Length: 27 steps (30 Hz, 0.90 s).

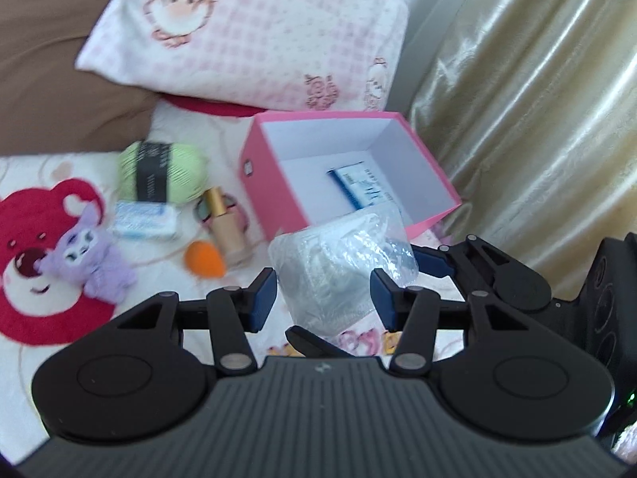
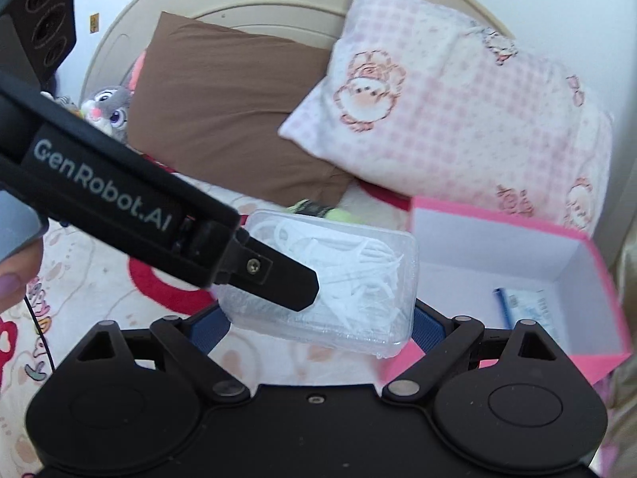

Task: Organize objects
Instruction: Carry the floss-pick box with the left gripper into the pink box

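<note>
floss box [image 2: 334,279] is clamped in right gripper [image 2: 320,324] near pink box [image 2: 597,279]; left gripper [image 1: 322,298] gapes; next, carry over and release.

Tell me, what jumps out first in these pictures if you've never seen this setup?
A clear plastic box of white floss picks held in the right gripper, right beside the open pink box, which has a blue-and-white packet inside. On the bedspread left of the pink box lie a green yarn ball, a purple plush toy and an orange sponge, while the left gripper is open.
</note>
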Tool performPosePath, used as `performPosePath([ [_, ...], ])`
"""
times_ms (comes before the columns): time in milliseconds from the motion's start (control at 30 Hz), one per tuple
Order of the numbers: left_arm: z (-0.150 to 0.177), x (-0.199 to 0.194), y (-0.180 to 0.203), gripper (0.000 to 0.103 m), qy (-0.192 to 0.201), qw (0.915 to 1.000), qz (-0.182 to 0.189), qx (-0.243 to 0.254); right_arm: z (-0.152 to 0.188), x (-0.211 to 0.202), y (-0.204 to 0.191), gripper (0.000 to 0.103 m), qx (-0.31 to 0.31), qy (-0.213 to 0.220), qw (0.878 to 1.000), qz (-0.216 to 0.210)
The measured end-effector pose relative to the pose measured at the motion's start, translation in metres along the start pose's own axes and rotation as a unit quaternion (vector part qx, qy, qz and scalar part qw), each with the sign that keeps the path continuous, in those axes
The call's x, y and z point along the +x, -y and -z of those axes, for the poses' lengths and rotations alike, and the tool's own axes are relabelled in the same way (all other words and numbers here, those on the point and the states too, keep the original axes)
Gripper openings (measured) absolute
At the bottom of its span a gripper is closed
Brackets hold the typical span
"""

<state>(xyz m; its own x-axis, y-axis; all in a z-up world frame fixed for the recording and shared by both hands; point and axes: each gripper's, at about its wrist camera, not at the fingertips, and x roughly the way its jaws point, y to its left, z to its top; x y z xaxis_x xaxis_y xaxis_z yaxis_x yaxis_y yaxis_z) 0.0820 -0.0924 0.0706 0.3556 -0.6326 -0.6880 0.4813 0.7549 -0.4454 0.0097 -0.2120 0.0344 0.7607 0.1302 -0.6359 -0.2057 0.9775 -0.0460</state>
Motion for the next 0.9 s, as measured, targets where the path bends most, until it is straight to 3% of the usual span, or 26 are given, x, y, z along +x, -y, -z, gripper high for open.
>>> performPosePath([
  [300, -0.067, 0.025, 0.04, 0.049, 0.015, 0.9993, 0.013, 0.032, -0.052, -0.001, 0.07, 0.095, 0.009, 0.0, 1.0, 0.013],
  [467, -0.1, 0.065, 0.037, 0.049, -0.01, 0.9996, 0.02, 0.017, -0.071, 0.021, 0.115, 0.095, 0.027, -0.027, 0.999, -0.006],
  [567, -0.114, 0.096, 0.02, 0.049, -0.042, 0.9982, 0.034, -0.026, -0.071, 0.042, 0.139, 0.095, 0.031, -0.052, 0.998, -0.025],
  [800, -0.121, 0.154, 0.006, 0.047, -0.057, 0.9976, 0.009, -0.038, -0.055, 0.099, 0.177, 0.096, 0.059, -0.079, 0.993, -0.06],
  [900, -0.12, 0.18, 0.0, 0.045, -0.073, 0.9959, 0.001, -0.054, -0.049, 0.123, 0.188, 0.096, 0.05, -0.11, 0.99, -0.072],
])
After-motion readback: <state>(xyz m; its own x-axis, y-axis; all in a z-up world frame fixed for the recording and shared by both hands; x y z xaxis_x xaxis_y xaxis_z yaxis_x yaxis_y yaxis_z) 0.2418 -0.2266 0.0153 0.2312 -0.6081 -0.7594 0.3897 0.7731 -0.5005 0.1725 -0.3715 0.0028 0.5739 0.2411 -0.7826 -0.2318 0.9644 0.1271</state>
